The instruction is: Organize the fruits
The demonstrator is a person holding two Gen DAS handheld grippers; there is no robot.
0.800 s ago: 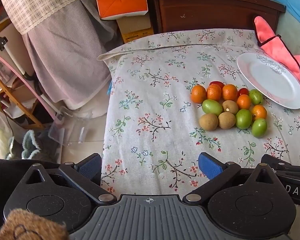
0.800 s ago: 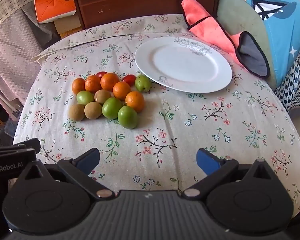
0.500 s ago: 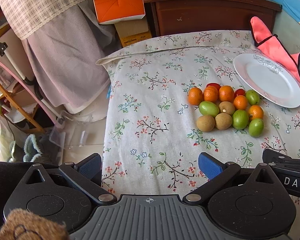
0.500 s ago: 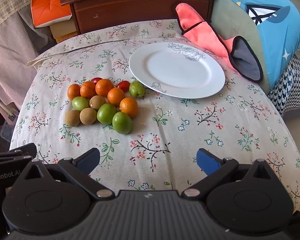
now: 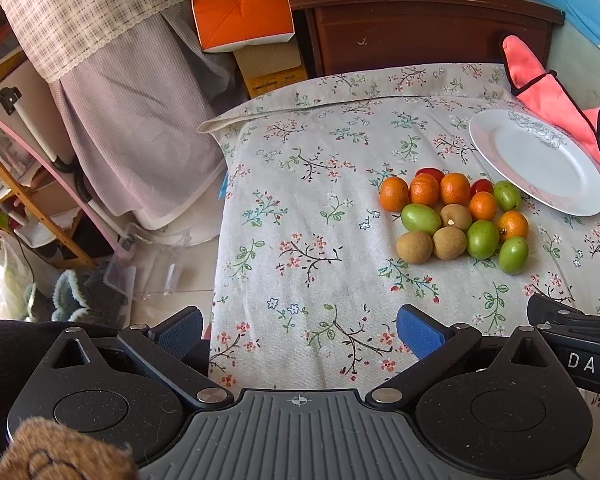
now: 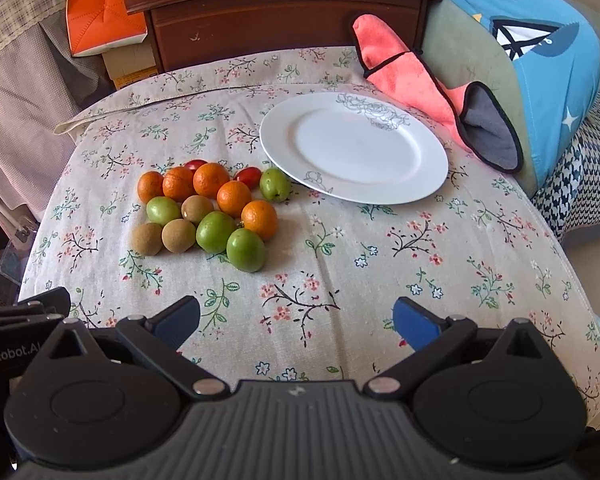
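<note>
**Fruits lie ahead and to the left of the right gripper, next to the plate**

The fruits (image 6: 208, 208) lie in one tight cluster on the flowered cloth (image 6: 340, 264) of the desk: oranges at the back, green and brown fruits in front, two small red ones behind. The white plate (image 6: 428, 184) is just beside the cluster, on its right; the green fruit (image 6: 275, 185) at the back right almost touches the rim. The plate holds nothing.

Both grippers hover at the near edge, well apart from the fruits. The right gripper (image 6: 296, 318) has its blue fingers (image 6: 414, 322) spread wide, with nothing between them. The left gripper (image 5: 298, 326) has its fingers also spread and holds nothing.

From the right gripper the cluster lies forward and to the left, the plate forward and slightly right. From the left gripper the cluster (image 5: 456, 220) lies forward and far to the right. I judge that the right gripper is better placed, because the front green fruit (image 6: 246, 250) is nearest to it and the plate is on its side. No fruit is sorted yet.
</note>
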